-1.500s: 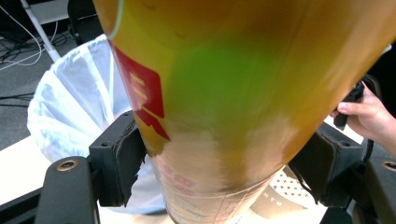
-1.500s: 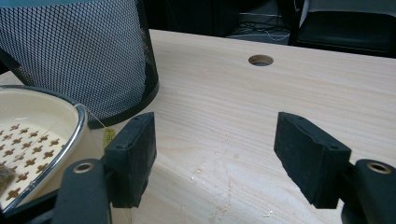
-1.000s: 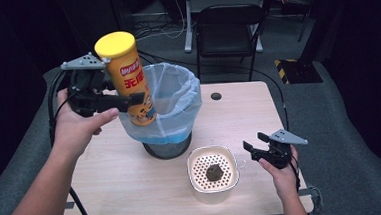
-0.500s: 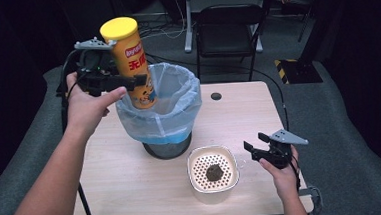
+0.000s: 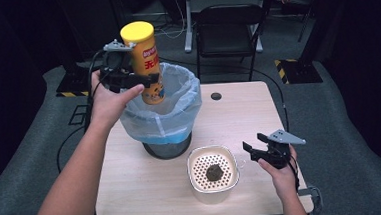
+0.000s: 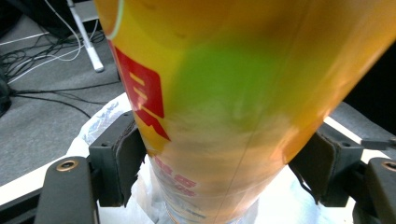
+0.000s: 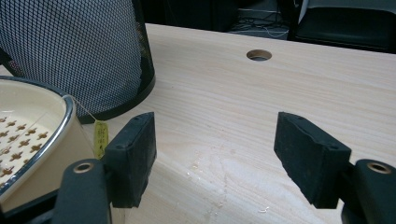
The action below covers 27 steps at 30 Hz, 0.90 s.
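Note:
A tall yellow chip can with a yellow lid and red label stands upright over the rim of the mesh waste bin, lined with a pale blue bag. My left gripper is shut on the can's lower half; up close both pads press its sides. My right gripper rests low at the table's right front, open and with bare table between its pads. Beside it sits a cream perforated bowl with a dark lump inside.
A yellow tea-bag tag hangs over the bowl's rim. The wooden table has a round cable hole at its back. A black chair stands beyond the table. Cables lie on the grey floor.
My left hand has carried the can to the right and slightly down, from beside the bin's left rim to over its opening. The right gripper has stayed put.

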Each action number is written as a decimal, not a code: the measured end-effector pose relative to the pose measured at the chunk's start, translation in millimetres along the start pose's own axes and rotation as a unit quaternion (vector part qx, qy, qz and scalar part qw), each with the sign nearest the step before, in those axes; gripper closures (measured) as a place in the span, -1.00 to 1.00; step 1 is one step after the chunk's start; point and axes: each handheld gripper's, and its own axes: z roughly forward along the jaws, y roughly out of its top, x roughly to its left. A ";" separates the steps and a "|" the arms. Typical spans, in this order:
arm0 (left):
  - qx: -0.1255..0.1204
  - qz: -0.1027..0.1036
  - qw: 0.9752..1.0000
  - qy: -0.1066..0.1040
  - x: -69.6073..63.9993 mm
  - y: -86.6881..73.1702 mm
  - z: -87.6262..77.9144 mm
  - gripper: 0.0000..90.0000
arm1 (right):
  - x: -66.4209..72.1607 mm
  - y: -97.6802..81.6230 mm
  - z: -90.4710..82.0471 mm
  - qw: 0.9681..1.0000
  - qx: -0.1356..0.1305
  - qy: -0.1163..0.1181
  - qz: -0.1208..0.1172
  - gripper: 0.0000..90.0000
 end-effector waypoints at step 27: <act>0.069 -0.026 0.997 -0.022 29.0 -30.1 17.5 -0.67 | 1.5 -0.5 1.4 1.000 0.000 0.005 0.001 -0.35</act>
